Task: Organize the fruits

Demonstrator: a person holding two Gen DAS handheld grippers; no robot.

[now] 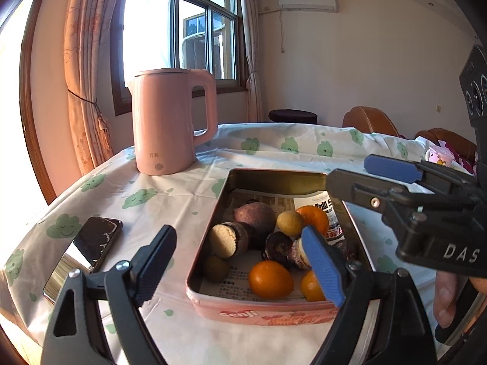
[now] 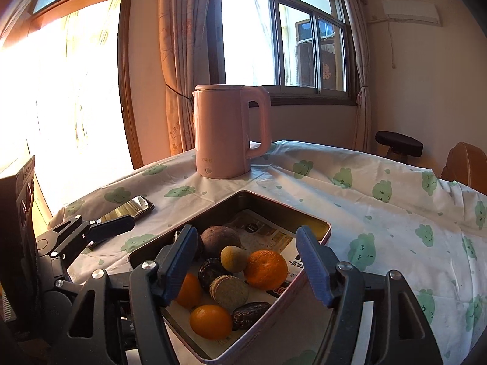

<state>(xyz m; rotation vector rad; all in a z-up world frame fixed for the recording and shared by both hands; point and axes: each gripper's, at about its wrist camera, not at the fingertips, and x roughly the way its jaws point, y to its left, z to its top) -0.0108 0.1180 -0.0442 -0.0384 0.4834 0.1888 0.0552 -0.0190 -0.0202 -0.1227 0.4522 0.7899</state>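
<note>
Fruits lie piled in a pink rectangular metal tin [image 1: 261, 310] lined with printed paper, and both grippers hover over it with nothing between their fingers. The left gripper [image 1: 240, 269] has its jaws spread wide, the left finger over the tablecloth beside the tin and the blue-padded right finger above the tin's near right corner. The right gripper [image 2: 246, 264] is likewise spread wide, its two blue pads straddling the heap from the near side.

Inside the tin, a smooth orange kumquat-like fruit [image 1: 271, 279] sits nearest, with a round orange mandarin [image 2: 265, 269] toward the far right. A small tan longan [image 2: 233, 258] rests just beside the mandarin, and a dull purple round fruit [image 1: 255, 217] lies behind it. Several dark brown halved pieces [image 1: 229, 239] with pale cut faces crowd the middle; what they are I cannot tell for sure.

A black smartphone [image 1: 88, 252] lies on the white tablecloth with green cloud faces [image 2: 380, 213], left of the tin. A pale pink electric kettle [image 1: 170, 121] stands farther back.
</note>
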